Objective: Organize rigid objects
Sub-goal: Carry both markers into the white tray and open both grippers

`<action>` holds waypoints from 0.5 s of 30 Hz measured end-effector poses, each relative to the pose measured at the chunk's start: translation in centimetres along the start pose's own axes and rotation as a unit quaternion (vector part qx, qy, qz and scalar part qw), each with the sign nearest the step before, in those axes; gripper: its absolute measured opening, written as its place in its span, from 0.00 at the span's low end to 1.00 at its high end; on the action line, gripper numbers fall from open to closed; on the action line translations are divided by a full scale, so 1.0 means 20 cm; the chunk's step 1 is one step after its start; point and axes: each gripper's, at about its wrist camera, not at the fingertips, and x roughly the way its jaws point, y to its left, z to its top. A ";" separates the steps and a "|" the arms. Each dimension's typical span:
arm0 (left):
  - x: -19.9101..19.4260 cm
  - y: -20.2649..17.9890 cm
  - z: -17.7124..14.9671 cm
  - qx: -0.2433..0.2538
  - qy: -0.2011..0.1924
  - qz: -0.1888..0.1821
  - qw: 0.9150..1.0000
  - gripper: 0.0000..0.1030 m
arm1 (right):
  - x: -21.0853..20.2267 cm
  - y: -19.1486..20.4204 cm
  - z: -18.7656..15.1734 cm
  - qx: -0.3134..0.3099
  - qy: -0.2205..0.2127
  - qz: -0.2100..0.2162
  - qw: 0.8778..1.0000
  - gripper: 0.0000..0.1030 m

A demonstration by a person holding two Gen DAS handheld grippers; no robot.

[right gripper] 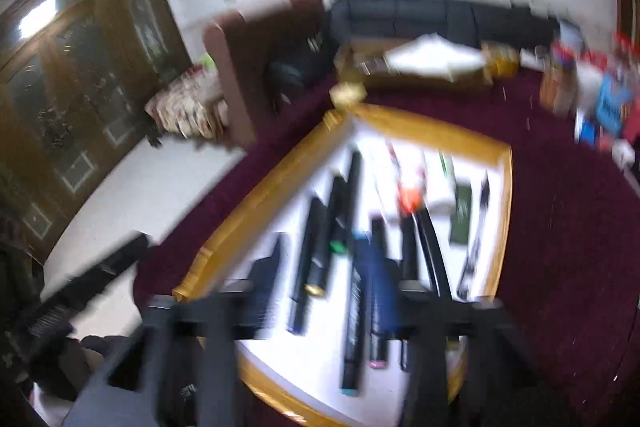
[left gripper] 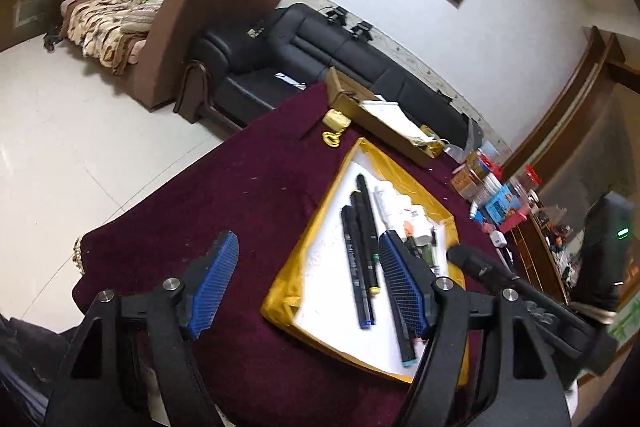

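Because both grippers hang with their jaws apart and nothing between them, the likeliest trouble from here is a careless descent into the yellow-rimmed tray, where the black markers lie side by side on its white floor, close enough that one pad could come down on two barrels at once or nudge a round barrel into rolling against its neighbour. The left gripper straddles the tray's near-left rim, one blue pad over the maroon cloth outside the tray and the other over the markers inside, so a straight drop could catch the rim and tilt or drag the tray. The right gripper hovers over the tray's near end, its view smeared, so exactly which marker sits under it I cannot tell. Left of the tray the cloth is bare up to the table edge, giving the best room to move; beyond the tray a cardboard box sits near, and to the tray's right a cluster of jars and boxes crowds the cloth, so sweeps that way risk knocking something over.
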 end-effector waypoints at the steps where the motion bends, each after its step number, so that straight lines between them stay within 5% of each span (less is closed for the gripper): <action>1: -0.01 -0.02 0.00 0.003 -0.002 -0.005 1.000 0.70 | -0.02 0.03 0.00 -0.011 -0.014 0.006 1.000 0.73; 8: -0.13 -0.19 -0.08 0.029 -0.020 -0.004 0.999 0.70 | 0.01 -0.11 -0.09 0.015 0.008 0.052 0.998 0.73; 15: -0.09 -0.55 -0.21 0.069 0.000 -0.032 0.997 0.72 | -0.23 -0.66 -0.25 0.086 -0.015 -0.001 0.996 0.73</action>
